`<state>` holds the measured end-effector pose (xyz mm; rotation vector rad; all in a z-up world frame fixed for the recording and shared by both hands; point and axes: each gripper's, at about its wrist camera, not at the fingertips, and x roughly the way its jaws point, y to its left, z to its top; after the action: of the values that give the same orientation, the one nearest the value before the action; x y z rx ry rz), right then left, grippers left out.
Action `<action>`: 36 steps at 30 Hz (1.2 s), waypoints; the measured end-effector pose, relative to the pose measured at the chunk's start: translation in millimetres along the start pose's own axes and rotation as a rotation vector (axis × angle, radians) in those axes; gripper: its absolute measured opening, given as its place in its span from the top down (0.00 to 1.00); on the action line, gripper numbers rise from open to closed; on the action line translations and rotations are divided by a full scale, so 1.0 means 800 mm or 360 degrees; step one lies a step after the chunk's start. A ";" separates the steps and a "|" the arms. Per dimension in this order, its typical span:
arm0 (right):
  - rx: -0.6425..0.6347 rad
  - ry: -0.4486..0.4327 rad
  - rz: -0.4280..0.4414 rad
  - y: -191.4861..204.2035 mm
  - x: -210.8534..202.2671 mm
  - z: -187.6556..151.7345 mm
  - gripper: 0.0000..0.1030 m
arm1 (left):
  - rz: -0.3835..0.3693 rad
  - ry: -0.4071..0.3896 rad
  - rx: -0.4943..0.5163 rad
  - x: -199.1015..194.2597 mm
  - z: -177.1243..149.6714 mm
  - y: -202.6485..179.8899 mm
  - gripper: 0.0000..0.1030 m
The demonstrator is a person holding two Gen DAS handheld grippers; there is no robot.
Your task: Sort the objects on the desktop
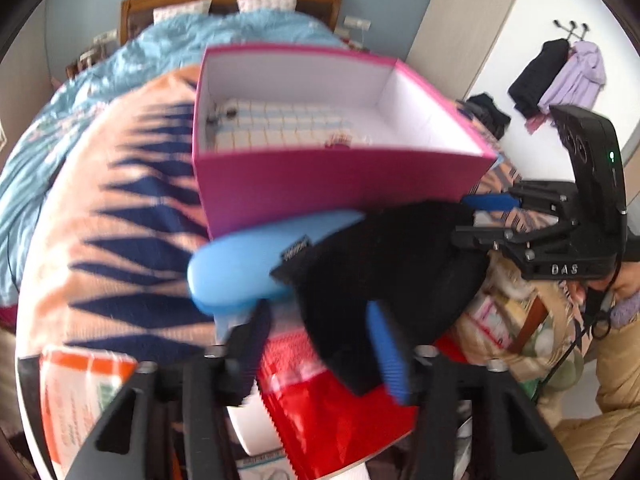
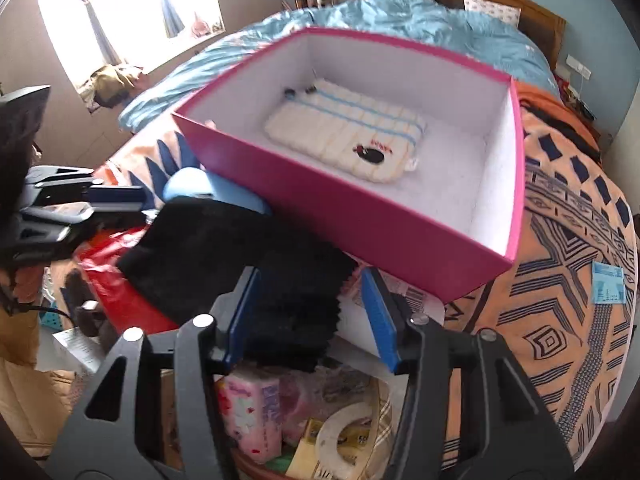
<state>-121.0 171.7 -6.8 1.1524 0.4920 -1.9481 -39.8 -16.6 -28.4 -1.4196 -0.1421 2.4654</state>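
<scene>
Right gripper stands open w/ black cloth lying loose betw. its pads; left gripper also open, cloth beside one pad. Blue case sits just behind, against pink box holding a cream pouch. Red bag underneath.

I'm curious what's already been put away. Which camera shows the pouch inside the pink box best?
The right wrist view: it looks down into the pink box, showing the whole pouch. The left wrist view, blurred, shows only part of the pouch over the box's front wall.
</scene>
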 end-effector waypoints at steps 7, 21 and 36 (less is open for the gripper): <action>-0.0066 0.0103 0.0030 0.010 0.028 0.010 0.48 | -0.0112 0.0137 -0.0015 0.024 -0.002 -0.001 0.42; -0.0234 -0.0149 -0.0069 0.038 -0.005 0.000 0.94 | -0.0095 -0.0046 -0.0014 0.009 -0.002 -0.009 0.89; -0.0217 -0.0412 -0.0050 0.048 -0.066 0.012 0.94 | -0.0039 -0.0295 0.0048 -0.051 0.020 -0.016 0.90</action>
<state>-82.2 165.4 46.0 0.7976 0.4973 -2.0213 -31.9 -15.6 16.5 -1.1689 -0.1597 2.5644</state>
